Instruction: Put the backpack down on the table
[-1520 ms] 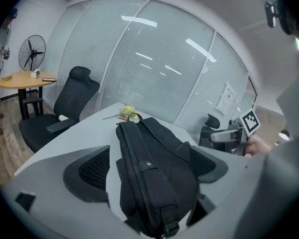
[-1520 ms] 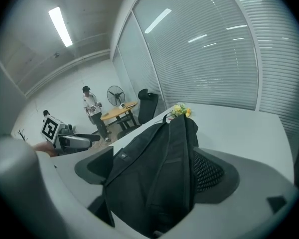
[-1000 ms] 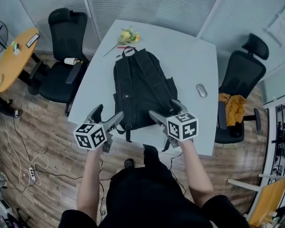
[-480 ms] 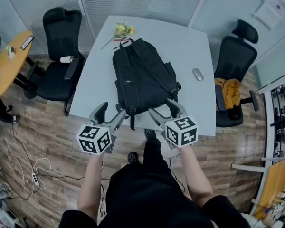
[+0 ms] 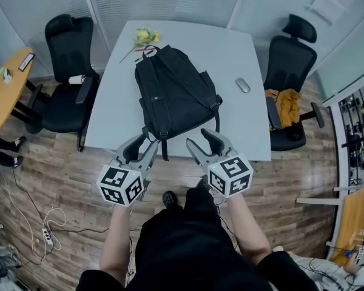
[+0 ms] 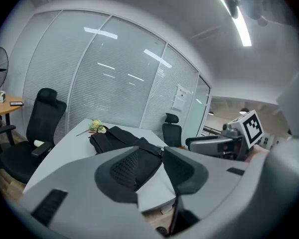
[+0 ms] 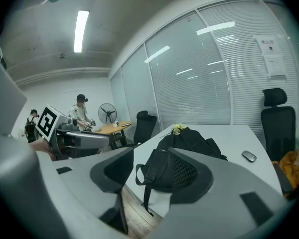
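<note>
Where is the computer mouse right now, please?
In the head view the mouse lies at the right of the table, between the backpack and the right-hand chair.

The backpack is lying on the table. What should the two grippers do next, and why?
Probably just draw both away and rest: the job looks done. The backpack lies flat on the table, while the left gripper and right gripper hang clear of its near edge, jaws closing on nothing.

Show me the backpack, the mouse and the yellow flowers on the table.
backpack (image 5: 173, 96), head view, middle of its back panel.
mouse (image 5: 243, 85), head view, top of its shell.
yellow flowers (image 5: 144, 37), head view, on the blooms.
</note>
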